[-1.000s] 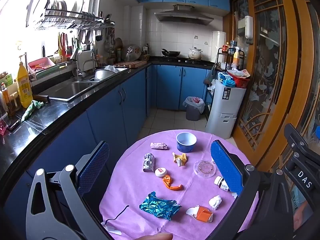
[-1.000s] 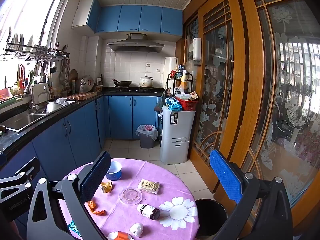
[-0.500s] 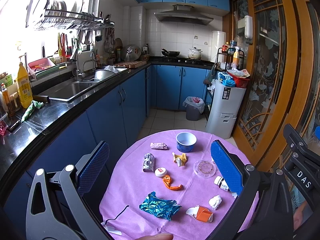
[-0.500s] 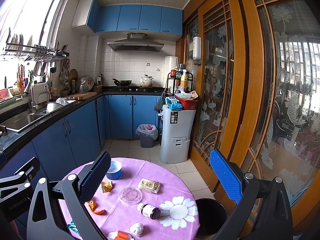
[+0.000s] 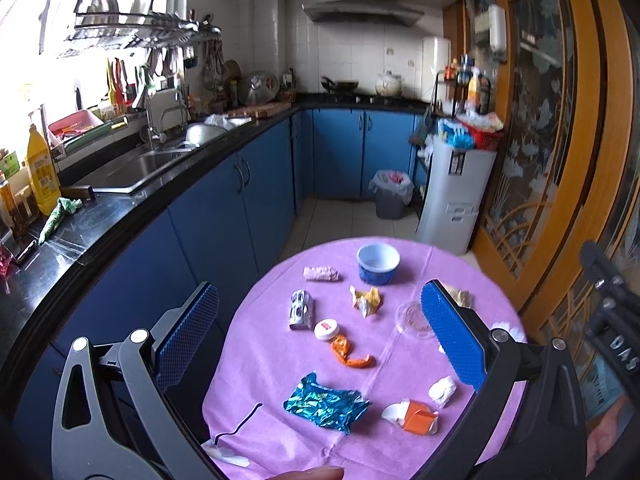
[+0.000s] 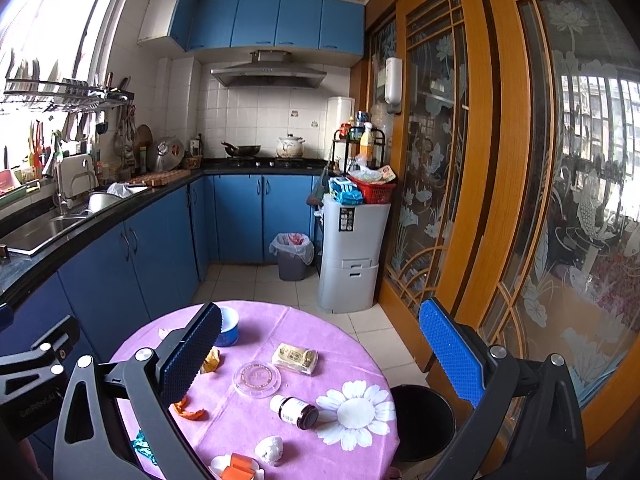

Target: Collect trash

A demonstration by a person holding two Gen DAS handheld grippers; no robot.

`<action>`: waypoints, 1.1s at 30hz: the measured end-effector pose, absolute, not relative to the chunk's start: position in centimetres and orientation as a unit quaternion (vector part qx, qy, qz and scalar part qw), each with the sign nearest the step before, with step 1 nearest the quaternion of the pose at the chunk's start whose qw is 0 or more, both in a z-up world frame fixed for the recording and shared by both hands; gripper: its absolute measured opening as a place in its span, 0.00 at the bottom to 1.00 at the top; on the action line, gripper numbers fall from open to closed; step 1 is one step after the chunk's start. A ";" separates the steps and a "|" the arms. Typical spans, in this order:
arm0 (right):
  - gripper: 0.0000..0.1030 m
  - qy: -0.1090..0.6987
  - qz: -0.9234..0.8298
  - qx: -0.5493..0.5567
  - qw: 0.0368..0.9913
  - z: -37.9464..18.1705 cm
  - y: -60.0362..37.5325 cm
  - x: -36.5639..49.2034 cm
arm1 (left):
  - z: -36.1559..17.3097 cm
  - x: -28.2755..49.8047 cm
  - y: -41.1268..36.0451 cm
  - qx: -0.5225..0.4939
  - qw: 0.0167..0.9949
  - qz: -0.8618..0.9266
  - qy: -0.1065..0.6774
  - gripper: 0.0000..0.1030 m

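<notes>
From the left wrist view, the left tongs (image 5: 320, 348) hang with blue-padded fingers wide apart above a round desk under a purple cloth (image 5: 256, 332), holding nothing. The trash is scattered across that cloth: a crumpled shiny blue foil wrapper (image 5: 326, 403) nearest, a torn orange-and-white carton (image 5: 414, 417) to its right, a white paper wad (image 5: 442, 391), a twisted orange scrap (image 5: 347, 354), a small white round cap with red print (image 5: 328, 329), a crinkled silver wrapper (image 5: 301, 309), a yellow crumpled wrapper (image 5: 365, 299) and a pink rolled wrapper (image 5: 320, 274). A blue-and-white round cup (image 5: 378, 262) stands at the far side.

From the right wrist view, the right tongs (image 6: 320, 364) are likewise spread and empty. Below them lie a clear round plastic lid (image 6: 257, 378), a small dark glass bottle with a white cap (image 6: 294, 408) on its side and a yellowish packet in clear wrap (image 6: 295, 358). A black round bin (image 6: 420, 420) stands on the floor just beside the desk's right edge — probably the drop point.

Nothing is gripped yet, so collecting looks barely begun. The risks, as I judge them: thin foil may slip or flatten under the pads, a low grab could pinch and drag the cloth — and the bottle may roll off.
</notes>
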State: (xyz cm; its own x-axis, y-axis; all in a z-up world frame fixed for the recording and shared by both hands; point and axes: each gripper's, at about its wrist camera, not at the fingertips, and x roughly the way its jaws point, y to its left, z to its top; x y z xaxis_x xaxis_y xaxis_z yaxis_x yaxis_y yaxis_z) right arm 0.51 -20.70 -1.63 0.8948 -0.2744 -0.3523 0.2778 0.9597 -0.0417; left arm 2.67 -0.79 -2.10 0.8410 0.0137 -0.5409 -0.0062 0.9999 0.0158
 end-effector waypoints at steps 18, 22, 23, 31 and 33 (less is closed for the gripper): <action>0.94 0.191 -0.139 0.003 0.972 -1.5 -20.7 1.6 | -2.7 3.5 -1.1 0.011 0.958 0.003 0.286 0.97; 0.94 0.189 -0.139 0.001 0.972 -1.5 -20.5 1.6 | -2.7 3.4 -1.1 0.011 0.958 0.004 0.286 0.97; 0.94 0.189 -0.139 0.001 0.972 -1.5 -20.5 1.6 | -2.7 3.4 -1.1 0.011 0.958 0.004 0.286 0.97; 0.94 0.188 -0.139 0.001 0.972 -1.6 -20.5 1.5 | -2.7 3.1 -1.1 0.012 0.958 0.002 0.286 0.97; 0.94 0.188 -0.139 0.001 0.972 -1.5 -20.5 1.6 | -2.7 3.1 -1.1 0.011 0.958 0.003 0.286 0.97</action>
